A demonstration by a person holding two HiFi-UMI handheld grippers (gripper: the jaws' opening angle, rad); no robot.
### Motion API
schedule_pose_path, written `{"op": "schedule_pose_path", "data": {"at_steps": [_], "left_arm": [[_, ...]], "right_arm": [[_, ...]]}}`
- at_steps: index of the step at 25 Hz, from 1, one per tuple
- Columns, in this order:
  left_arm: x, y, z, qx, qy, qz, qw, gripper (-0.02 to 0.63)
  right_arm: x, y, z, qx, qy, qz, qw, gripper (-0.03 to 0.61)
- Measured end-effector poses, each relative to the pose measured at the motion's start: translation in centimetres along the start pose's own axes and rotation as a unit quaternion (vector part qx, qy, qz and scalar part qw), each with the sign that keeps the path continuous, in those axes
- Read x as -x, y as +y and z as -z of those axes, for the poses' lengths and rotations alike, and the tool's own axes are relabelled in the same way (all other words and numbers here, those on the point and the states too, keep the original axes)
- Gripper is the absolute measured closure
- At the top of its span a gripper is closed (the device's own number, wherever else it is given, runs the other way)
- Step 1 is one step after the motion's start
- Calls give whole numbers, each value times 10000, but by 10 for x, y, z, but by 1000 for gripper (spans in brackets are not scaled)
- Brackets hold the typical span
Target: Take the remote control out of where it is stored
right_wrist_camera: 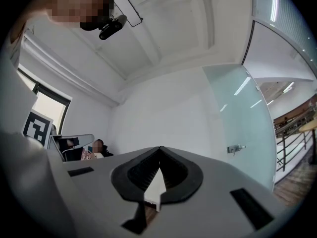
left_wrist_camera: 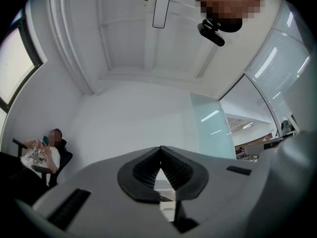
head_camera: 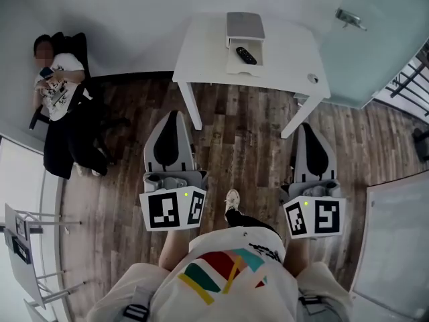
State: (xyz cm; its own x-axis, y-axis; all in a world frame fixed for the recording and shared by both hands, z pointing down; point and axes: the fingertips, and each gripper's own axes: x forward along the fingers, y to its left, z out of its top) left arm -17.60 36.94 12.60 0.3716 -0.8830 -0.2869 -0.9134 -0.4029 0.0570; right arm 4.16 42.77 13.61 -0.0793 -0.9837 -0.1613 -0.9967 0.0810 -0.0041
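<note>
We hold both claws out over the wood-plank floor (head_camera: 234, 146), short of the near edge of the white rectangular counter (head_camera: 201, 52). The left claw (head_camera: 175, 115) is closed: in the left gripper view its black ribbed pads (left_wrist_camera: 143, 170) meet at the tips, with nothing between them. The right claw (head_camera: 305, 126) is closed and empty too, and in the right gripper view its pads (right_wrist_camera: 173, 170) also join at the tip. Each claw points toward the counter and a little upward.

The slim black remote control (head_camera: 246, 56) lies at a slant in the open white drawer (head_camera: 234, 66) of a small grey-topped storage box (head_camera: 244, 25). The box stands at the middle of the counter's far edge, against the wall, and its drawer is pulled out toward the near edge. The remote is well apart from both claws. A small round grey object (head_camera: 312, 78) sits near the counter's right near corner.

Left of the counter, a person (head_camera: 57, 86) sits in a black chair (head_camera: 74, 45) by the wall. To the counter's right is a frosted glass door (head_camera: 375, 45) with a metal handle (head_camera: 350, 19). Between the claws we see our own shoe (head_camera: 232, 198) on the floor.
</note>
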Motion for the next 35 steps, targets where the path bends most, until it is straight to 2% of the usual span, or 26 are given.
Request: {"op": "schedule_pose_path", "data": {"at_steps": [6,14,20,25,30,35], "left_arm": [[-76,5,12,-60,-32,-121,9999,607],[-121,11,29,-195,206,-235,9993,607],[-153,7,53,-177,403,-51,9990,607],[-189,7,70,-87,384,128,9991,607],[-238,11,101,82,486,239,9985,607],[-295,29,122,211,553,282,9978,607]], "right_arm": [[-73,-32,5,78,25,-147,9999,579],[-114,-52,28,-148,254,-232,9993,578],[-131,-73,50,-294,417,1,9987,580],[-159,-85,59,-252,401,141,9988,578],[-204,-101,72,12,611,231,9979,579],[-267,-111,82,-97,656,207,9976,579]]}}
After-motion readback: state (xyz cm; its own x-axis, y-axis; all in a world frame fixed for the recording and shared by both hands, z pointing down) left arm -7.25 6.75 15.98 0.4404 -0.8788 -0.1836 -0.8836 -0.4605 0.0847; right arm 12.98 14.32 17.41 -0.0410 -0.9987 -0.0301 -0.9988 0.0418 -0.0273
